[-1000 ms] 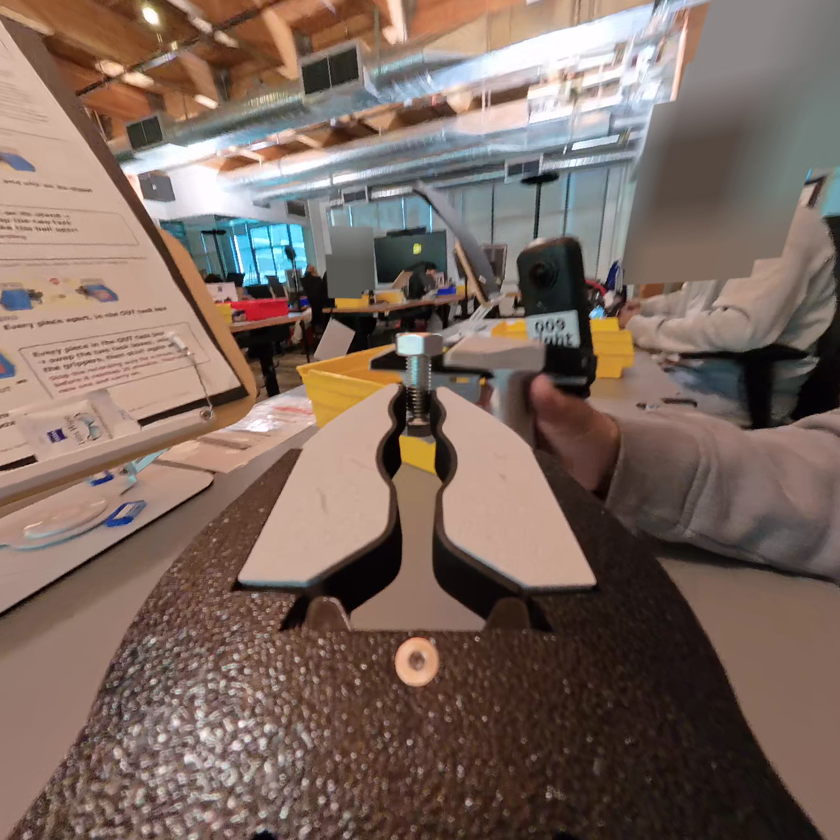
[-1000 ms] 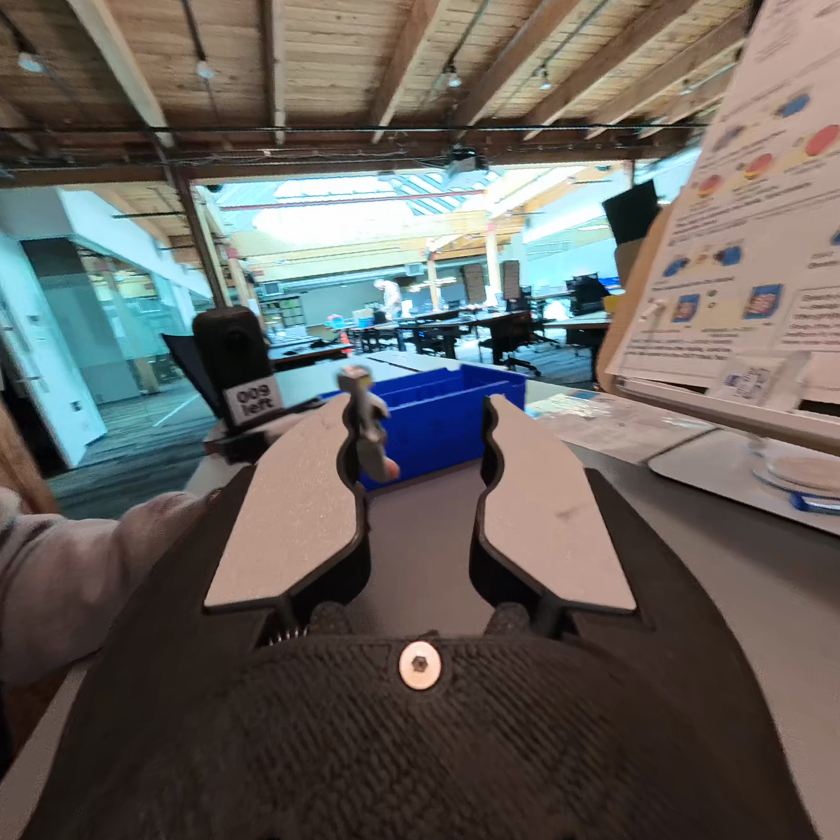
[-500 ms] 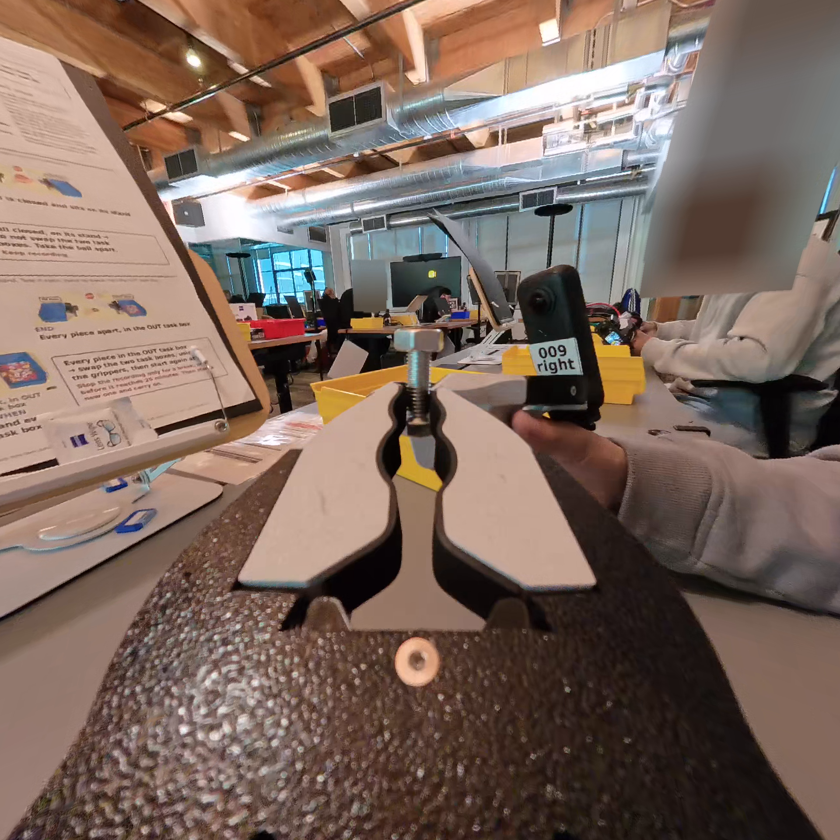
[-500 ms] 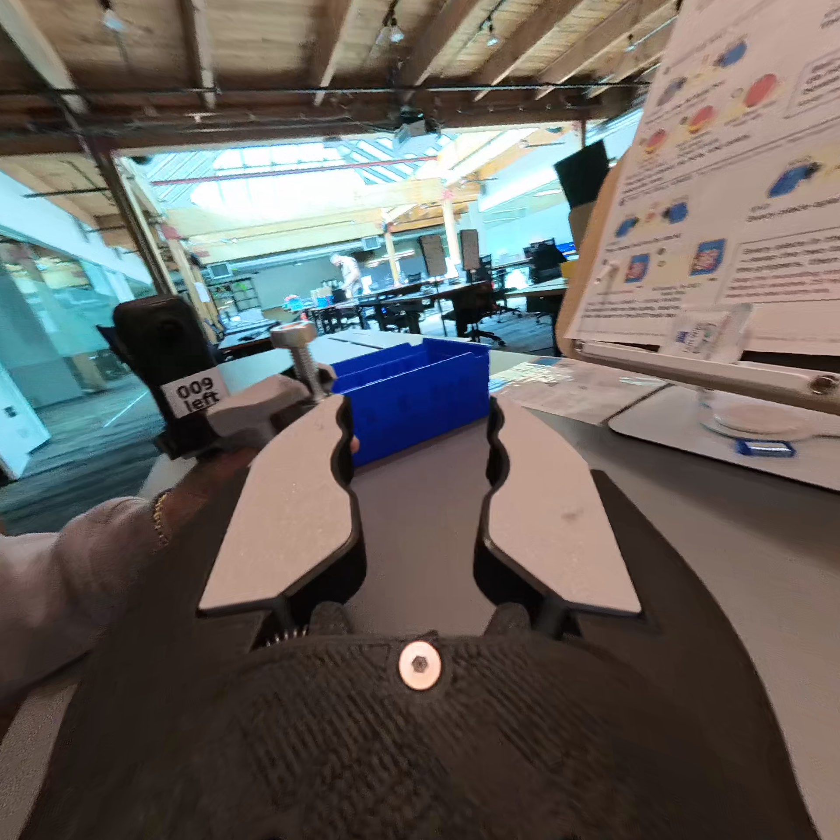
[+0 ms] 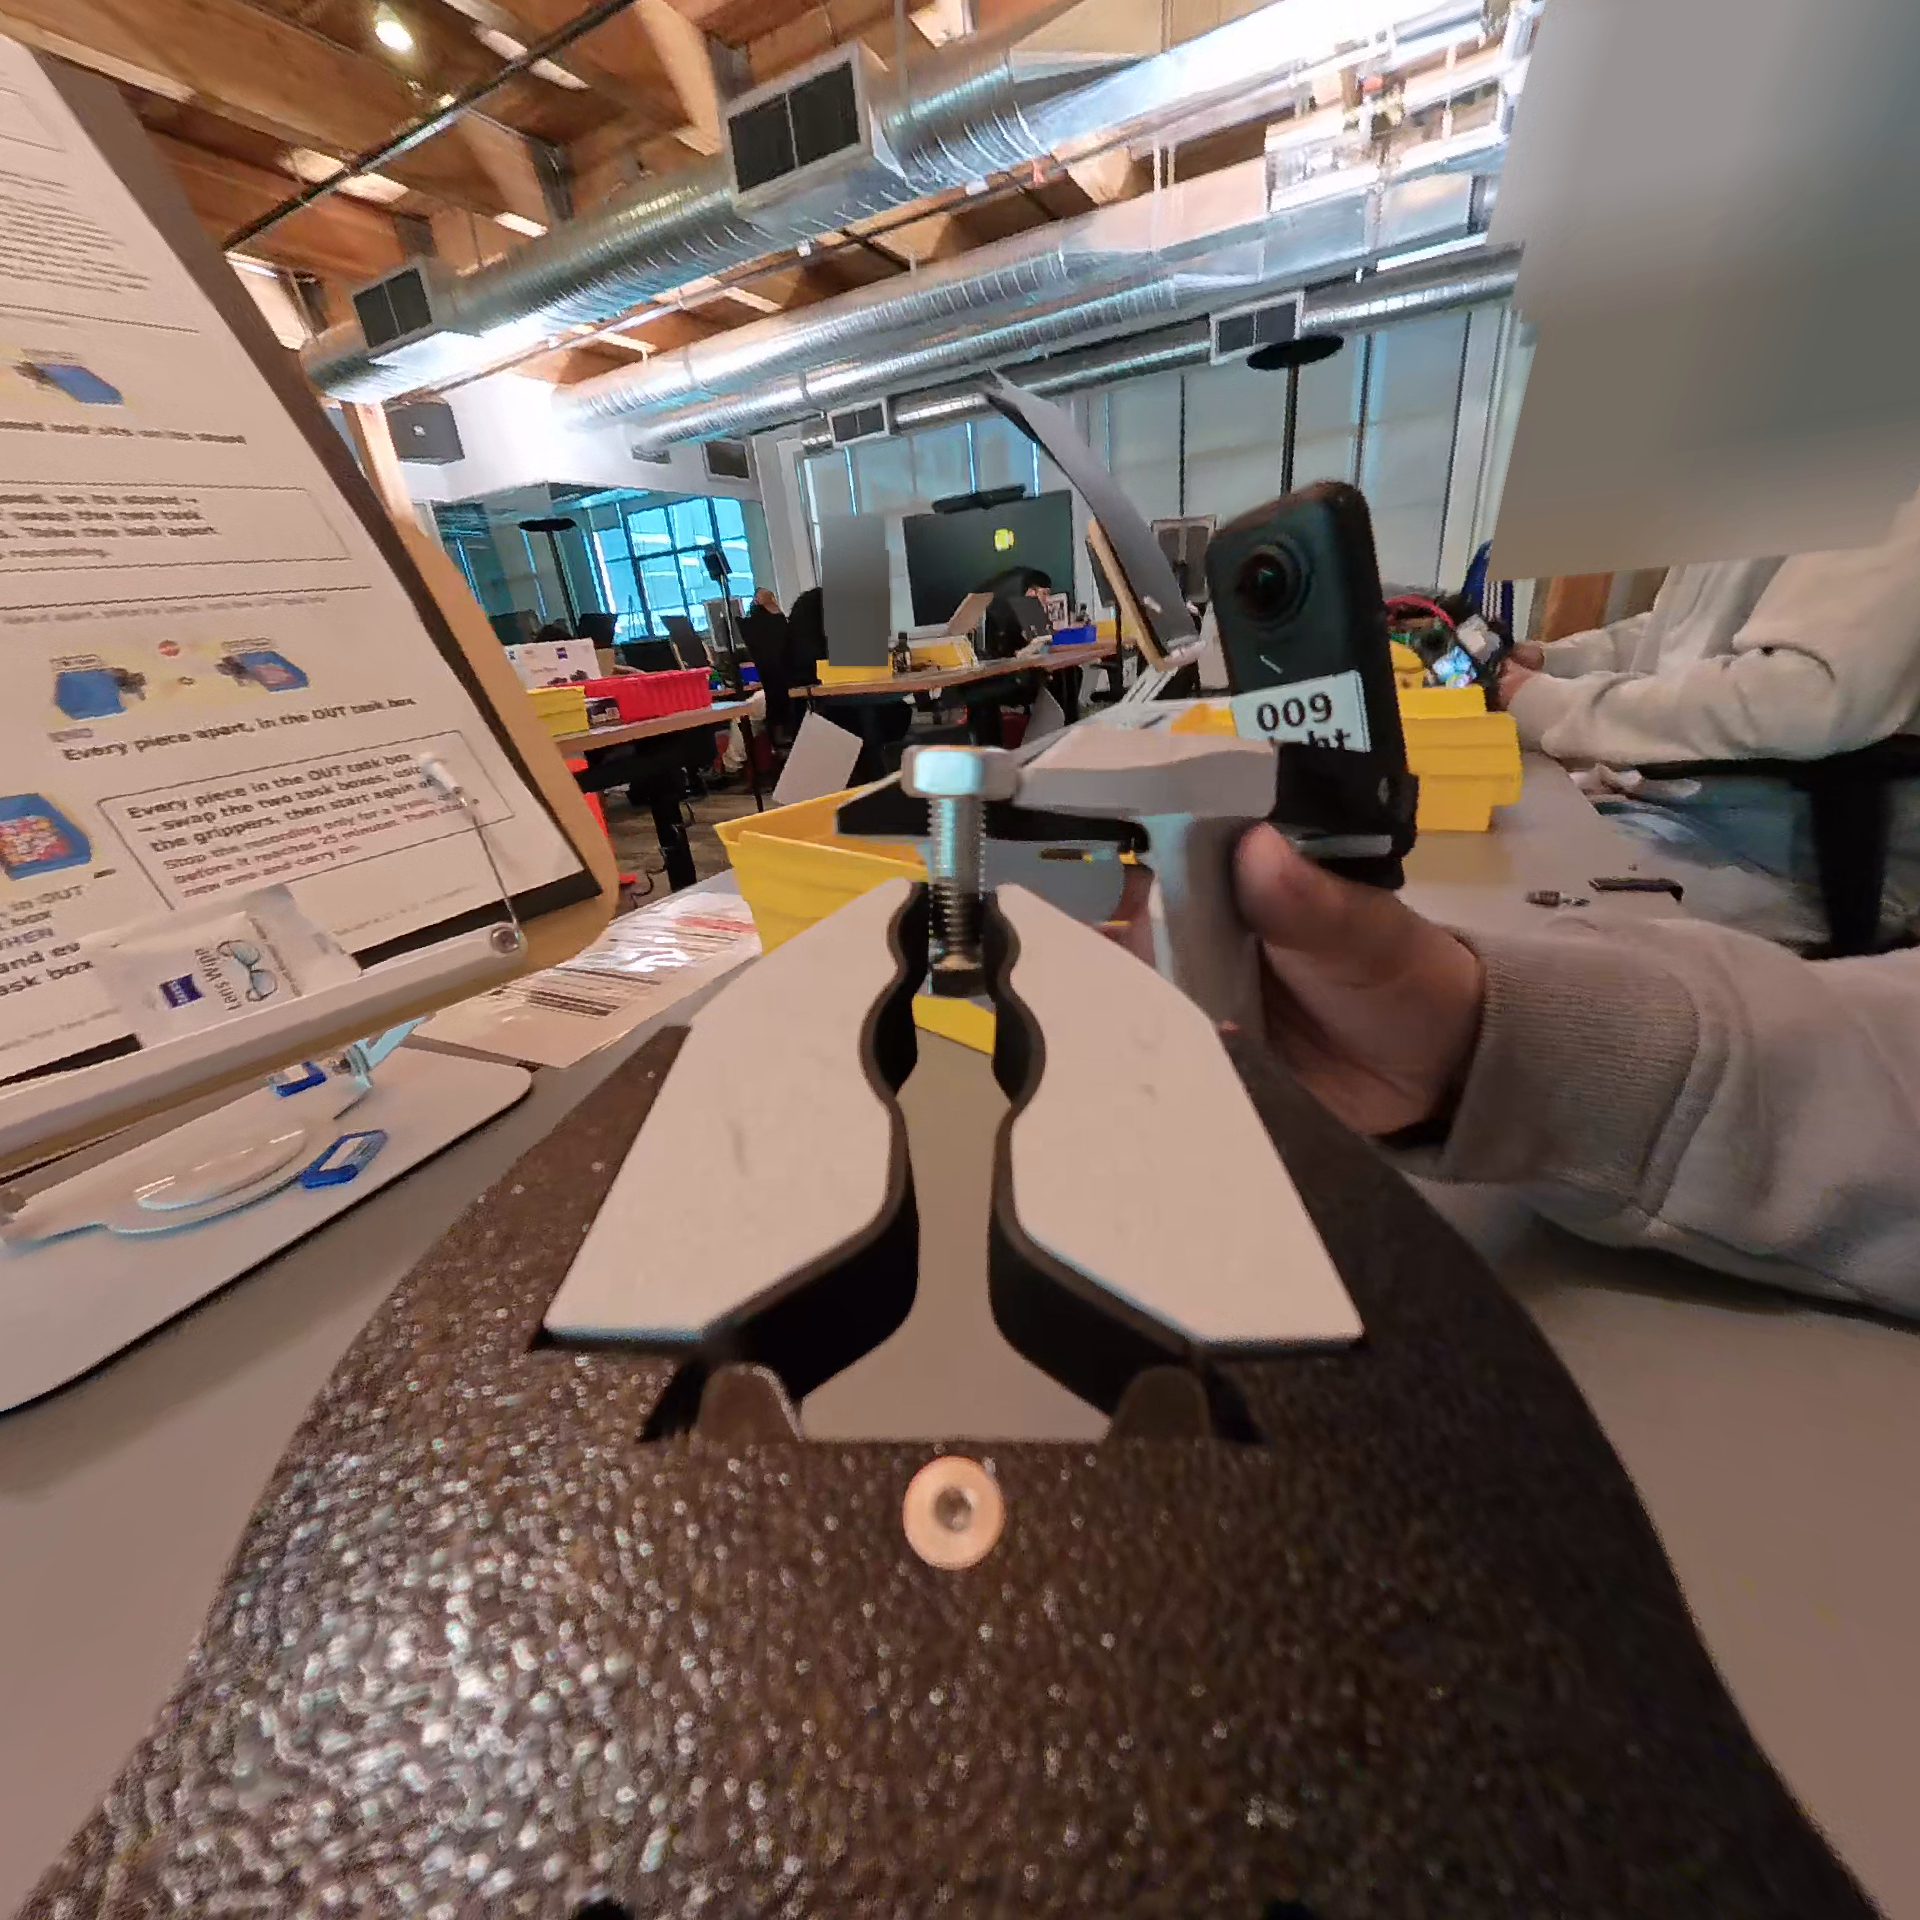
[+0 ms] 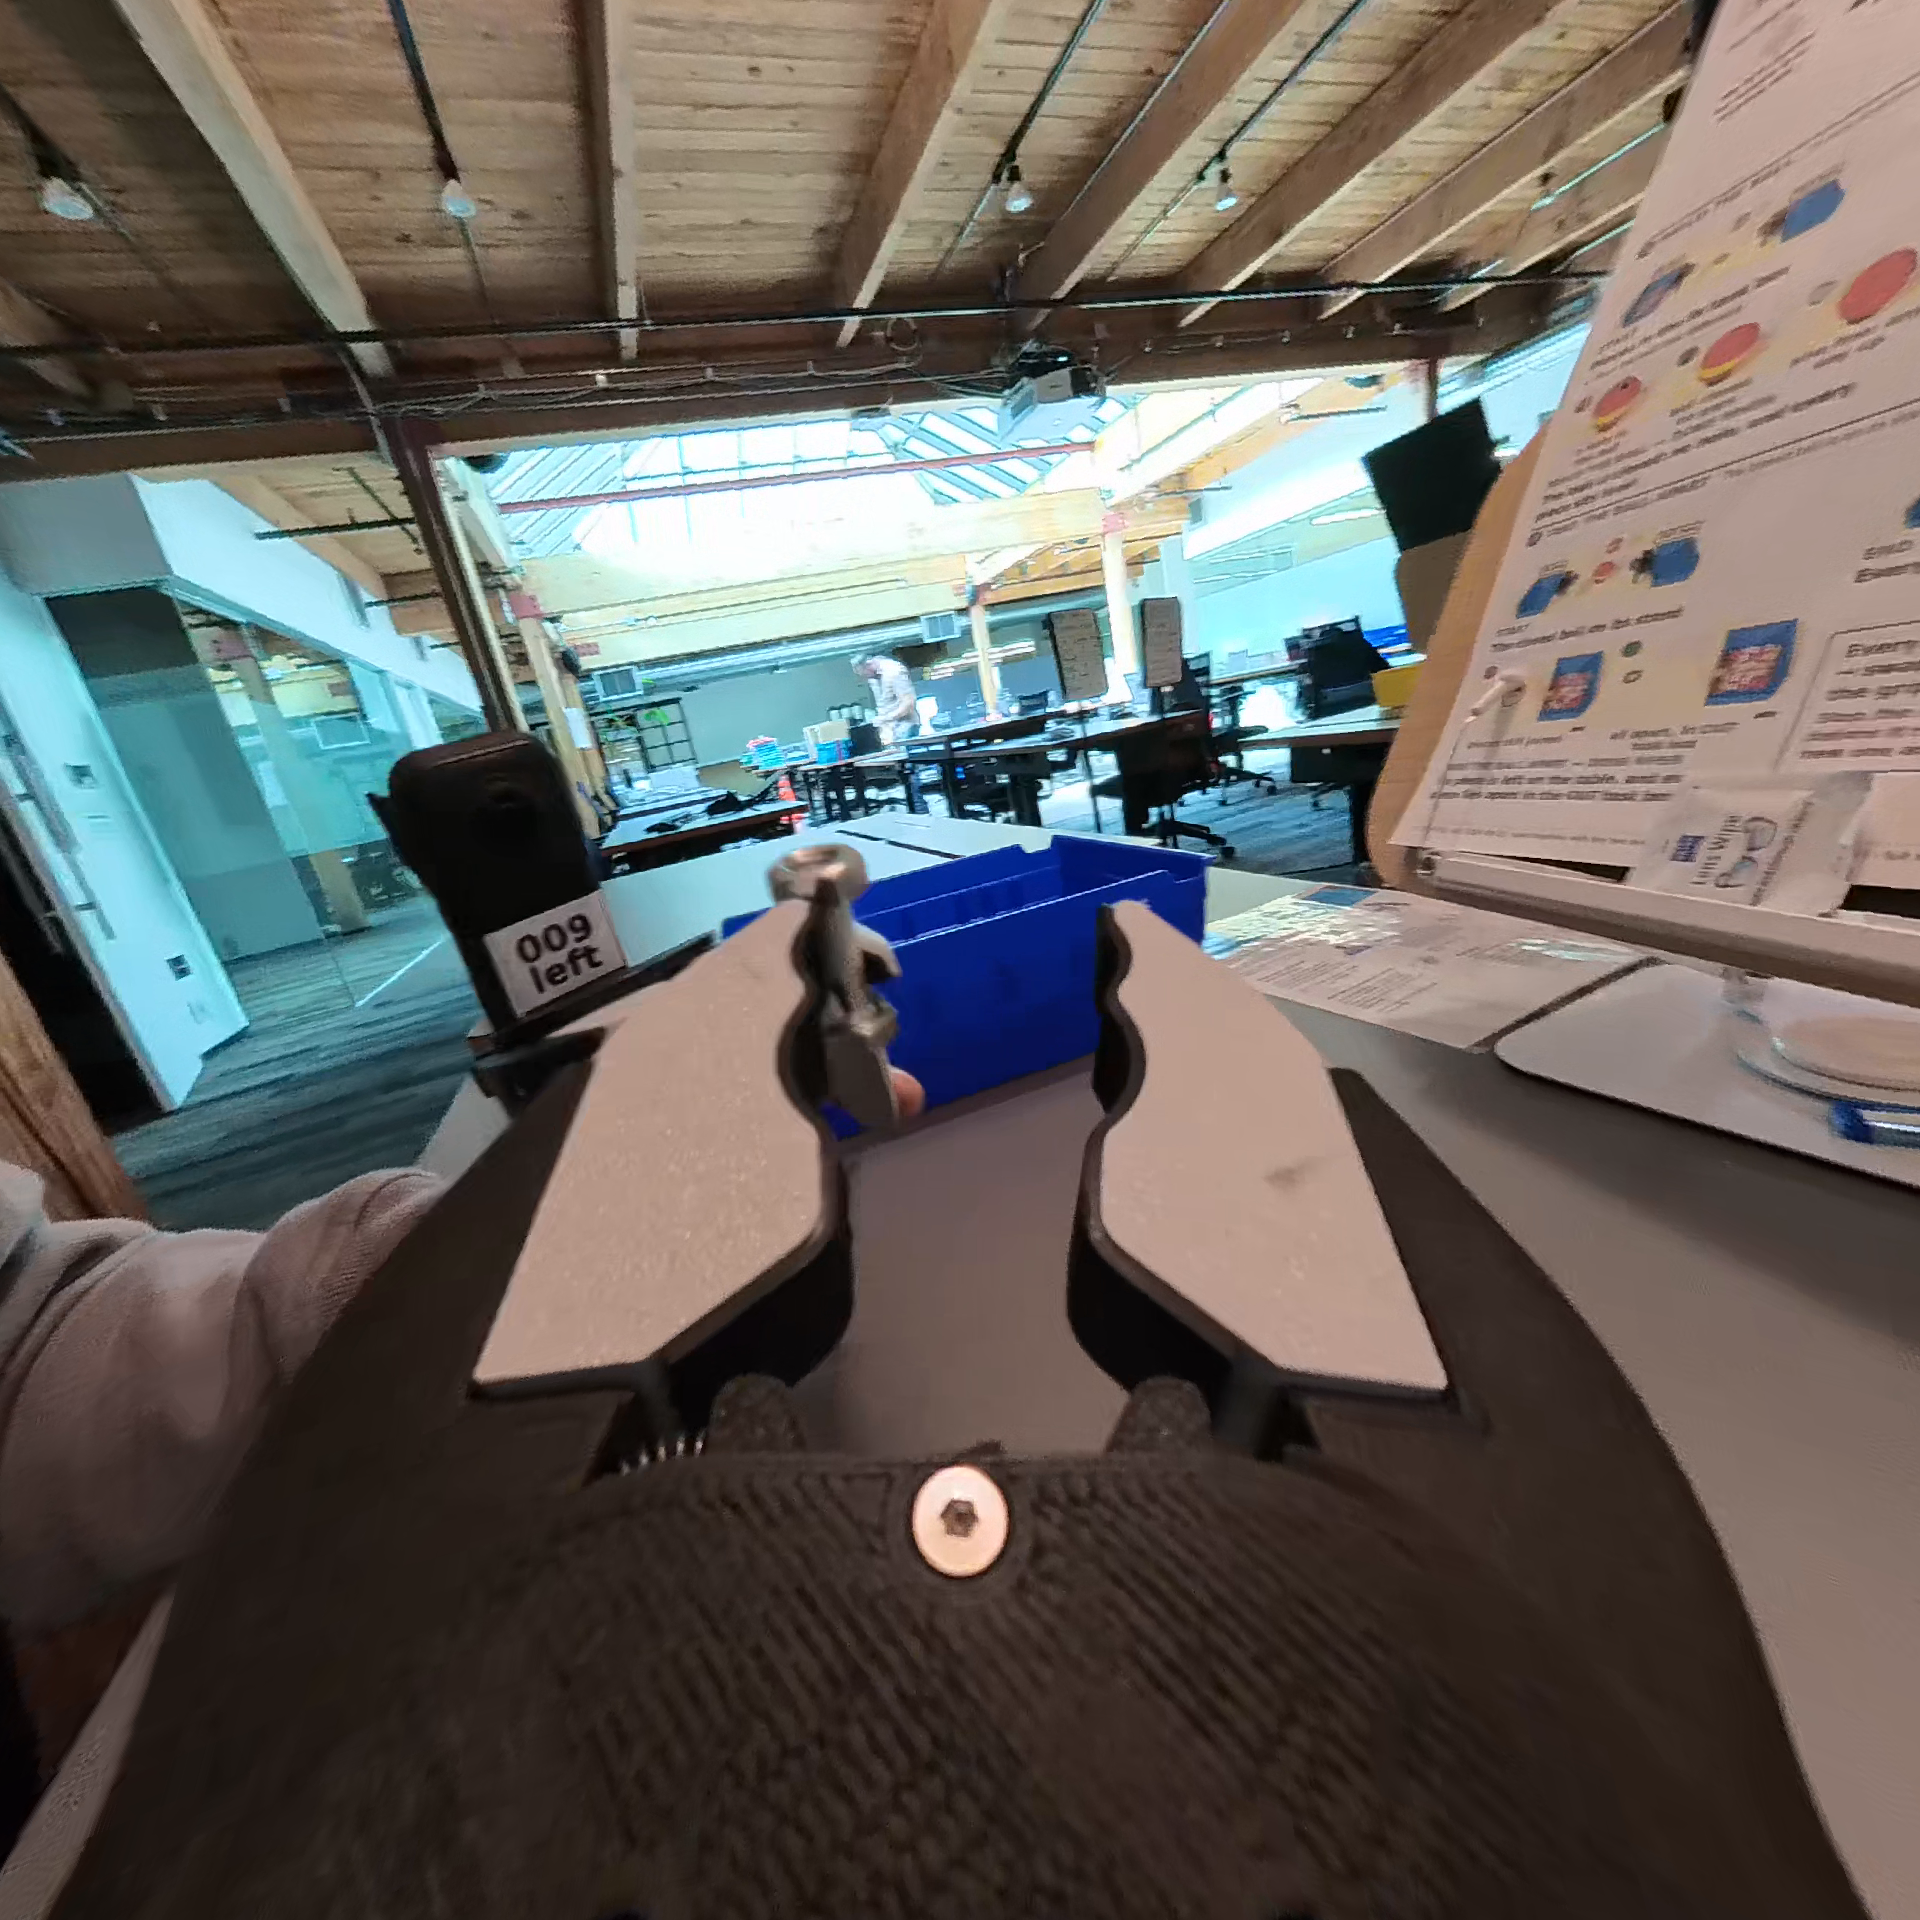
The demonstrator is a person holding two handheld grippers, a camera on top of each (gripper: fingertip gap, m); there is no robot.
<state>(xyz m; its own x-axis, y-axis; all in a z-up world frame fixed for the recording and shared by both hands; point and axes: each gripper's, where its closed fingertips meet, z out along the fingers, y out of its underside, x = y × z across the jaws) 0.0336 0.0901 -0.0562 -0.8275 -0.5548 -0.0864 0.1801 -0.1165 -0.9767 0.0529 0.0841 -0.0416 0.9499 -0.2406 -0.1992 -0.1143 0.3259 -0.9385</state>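
My left gripper (image 5: 954, 904) is shut on the threaded shaft of a silver hex bolt (image 5: 956, 831), held upright with its head up, above the grey table (image 5: 1662, 1558). My right gripper (image 6: 951, 925) is open. The bolt (image 6: 831, 935) stands between its fingers, close against the inner edge of the left finger (image 6: 675, 1091), and far from the right finger. In the left wrist view a finger of the right gripper (image 5: 1143, 774) reaches in from the right, level with the bolt's head. The left gripper's fingers (image 6: 862, 1081) show edge-on in the right wrist view.
A blue bin (image 6: 1018, 966) stands behind the bolt in the right wrist view; a yellow bin (image 5: 810, 873) stands behind it in the left wrist view. An instruction board on a stand (image 5: 208, 675) is beside both. A hand (image 5: 1351, 987) holds the right gripper. A seated person's sleeve (image 5: 1714, 665) shows at far right. My two grippers' fingertips are within a few centimetres of each other.
Half a second ago the bolt stood outside the right gripper's left finger; now it is between the fingers again, which have narrowed slightly. My left gripper keeps its hold on the bolt.
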